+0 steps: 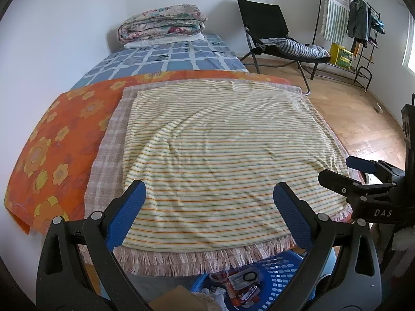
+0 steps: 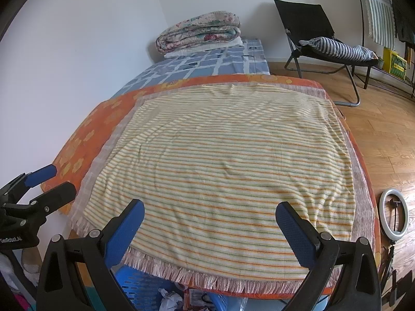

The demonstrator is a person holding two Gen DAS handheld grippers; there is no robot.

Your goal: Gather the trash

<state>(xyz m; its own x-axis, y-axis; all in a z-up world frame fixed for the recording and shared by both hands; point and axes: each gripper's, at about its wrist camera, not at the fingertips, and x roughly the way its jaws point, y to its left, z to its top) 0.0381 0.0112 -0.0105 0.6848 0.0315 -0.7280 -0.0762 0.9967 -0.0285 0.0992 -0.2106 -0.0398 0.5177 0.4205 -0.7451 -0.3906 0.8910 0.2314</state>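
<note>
From the left wrist: the left hand-held gripper is wide apart and holds nothing, above the yellow striped cloth on the bed; the trash lies in the blue plastic basket near, below the bed's edge.

From the right wrist: the right hand-held gripper is apart and empty too; the cloth looks bare, so collecting seems nearly done; next, look for any leftover trash.
</note>
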